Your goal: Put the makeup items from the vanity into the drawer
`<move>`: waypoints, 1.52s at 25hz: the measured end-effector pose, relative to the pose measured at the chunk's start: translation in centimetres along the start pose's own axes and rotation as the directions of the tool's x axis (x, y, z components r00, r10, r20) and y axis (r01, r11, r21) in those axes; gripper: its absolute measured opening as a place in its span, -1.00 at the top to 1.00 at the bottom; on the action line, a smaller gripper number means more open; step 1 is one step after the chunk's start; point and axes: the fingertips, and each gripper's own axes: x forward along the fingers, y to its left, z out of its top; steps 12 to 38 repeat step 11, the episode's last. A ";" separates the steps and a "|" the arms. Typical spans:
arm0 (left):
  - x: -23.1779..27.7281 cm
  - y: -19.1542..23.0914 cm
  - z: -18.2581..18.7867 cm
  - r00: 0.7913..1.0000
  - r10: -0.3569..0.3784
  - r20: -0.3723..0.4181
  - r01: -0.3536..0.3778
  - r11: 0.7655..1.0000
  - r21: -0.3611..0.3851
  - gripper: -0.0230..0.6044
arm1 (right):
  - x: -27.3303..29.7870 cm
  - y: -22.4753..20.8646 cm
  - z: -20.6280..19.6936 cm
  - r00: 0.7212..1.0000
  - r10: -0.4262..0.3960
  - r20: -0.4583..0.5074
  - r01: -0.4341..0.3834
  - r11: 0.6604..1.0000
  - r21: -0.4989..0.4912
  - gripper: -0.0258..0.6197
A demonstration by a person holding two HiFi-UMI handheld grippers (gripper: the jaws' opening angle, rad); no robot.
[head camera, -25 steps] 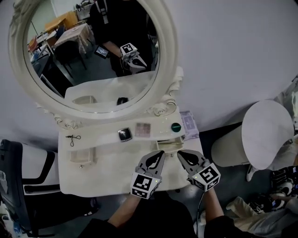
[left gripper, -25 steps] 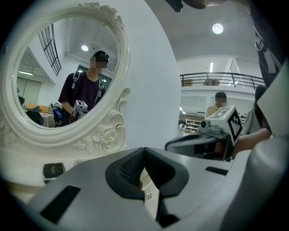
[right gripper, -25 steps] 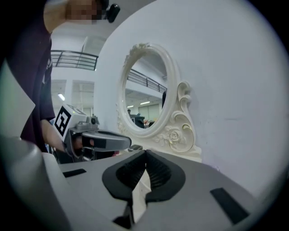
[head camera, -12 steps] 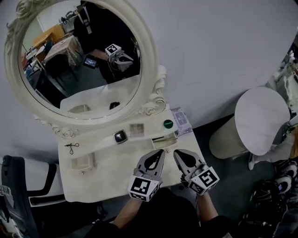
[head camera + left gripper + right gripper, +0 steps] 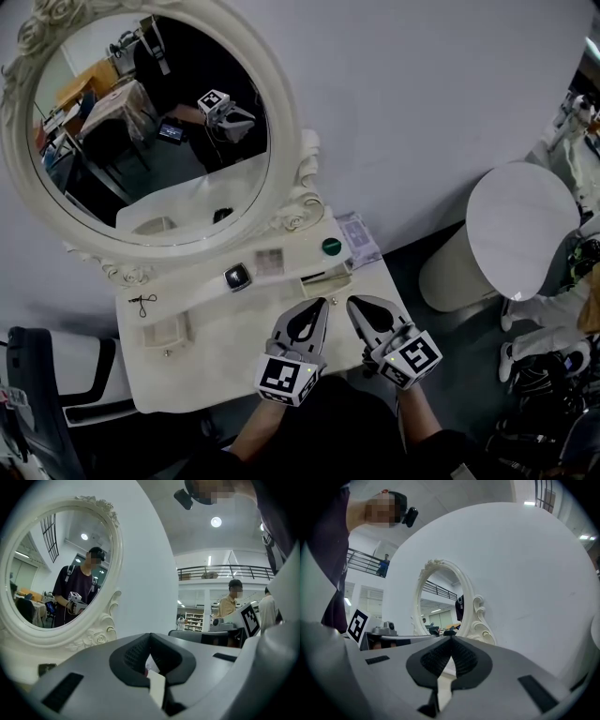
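- White vanity table (image 5: 225, 356), oval mirror at its far side: both my claws hover over its near right edge.
- Left claw (image 5: 319, 305), right claw (image 5: 352, 304): jaws closed, nothing held. I judge they must open before reaching, then come in level.
- Pulled-out white drawer (image 5: 146, 330), left: looks bare.
- Part-open white drawer (image 5: 325, 278), just beyond my claws: contents unclear.
- Lilac flat packet (image 5: 359, 239), pink palette (image 5: 269, 262), black square compact (image 5: 237, 277), green round pot (image 5: 331, 247): on the far shelf, outside both drawers.

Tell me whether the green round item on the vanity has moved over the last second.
No. The green round item still sits by the mirror's scrolled foot, beside the patterned box; only the view shifted.
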 end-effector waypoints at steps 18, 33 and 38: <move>-0.2 0.2 -0.9 1.000 0.004 -0.021 -0.004 1.000 -0.003 0.88 | 0.0 0.2 -0.7 1.000 0.004 -0.020 -0.004 1.000 -0.006 0.85; -0.2 0.2 -0.9 1.000 0.004 -0.021 -0.004 1.000 -0.003 0.88 | 0.0 0.2 -0.7 1.000 0.004 -0.020 -0.004 1.000 -0.006 0.85; -0.2 0.2 -0.9 1.000 0.004 -0.021 -0.004 1.000 -0.003 0.88 | 0.0 0.2 -0.7 1.000 0.004 -0.020 -0.004 1.000 -0.006 0.85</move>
